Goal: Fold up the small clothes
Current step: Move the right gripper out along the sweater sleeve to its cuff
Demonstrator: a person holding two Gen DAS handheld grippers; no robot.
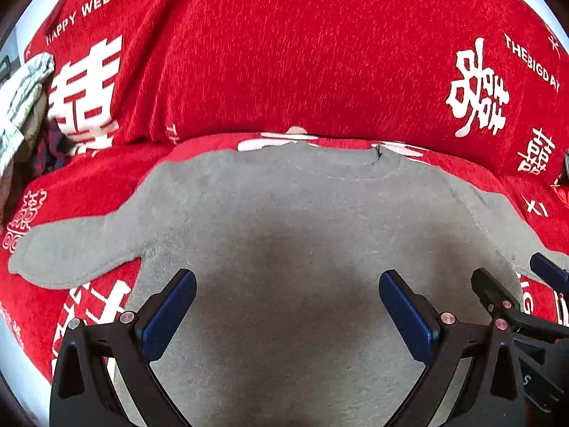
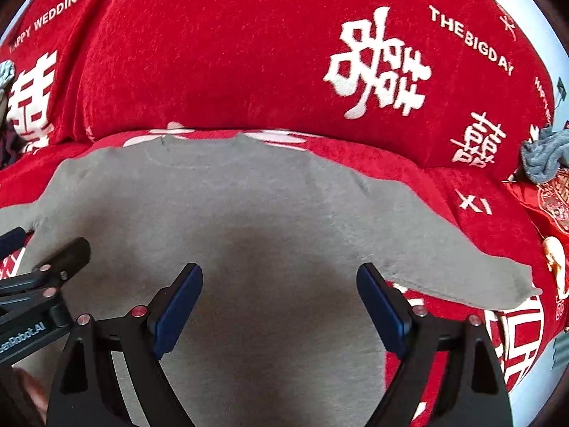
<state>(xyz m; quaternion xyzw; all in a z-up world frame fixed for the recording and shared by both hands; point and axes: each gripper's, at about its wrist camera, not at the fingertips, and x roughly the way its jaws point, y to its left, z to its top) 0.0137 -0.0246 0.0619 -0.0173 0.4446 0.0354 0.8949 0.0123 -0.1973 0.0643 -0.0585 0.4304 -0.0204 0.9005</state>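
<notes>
A small grey long-sleeved top (image 1: 284, 220) lies flat on a red cover, neck away from me, both sleeves spread out to the sides. It also shows in the right wrist view (image 2: 227, 213). My left gripper (image 1: 287, 284) is open and empty, hovering over the lower middle of the top. My right gripper (image 2: 279, 279) is open and empty, over the top's lower right part, close to the right sleeve (image 2: 462, 267). The right gripper's fingers (image 1: 498, 291) show at the right edge of the left wrist view; the left gripper's fingers (image 2: 64, 256) show at the left of the right wrist view.
The red cover (image 1: 302, 53) with white characters and lettering rises as a cushion behind the top. A pile of other clothes (image 1: 21, 106) lies at the far left. A grey-blue knitted item (image 2: 544, 156) and red printed fabric (image 2: 554, 206) lie at the right.
</notes>
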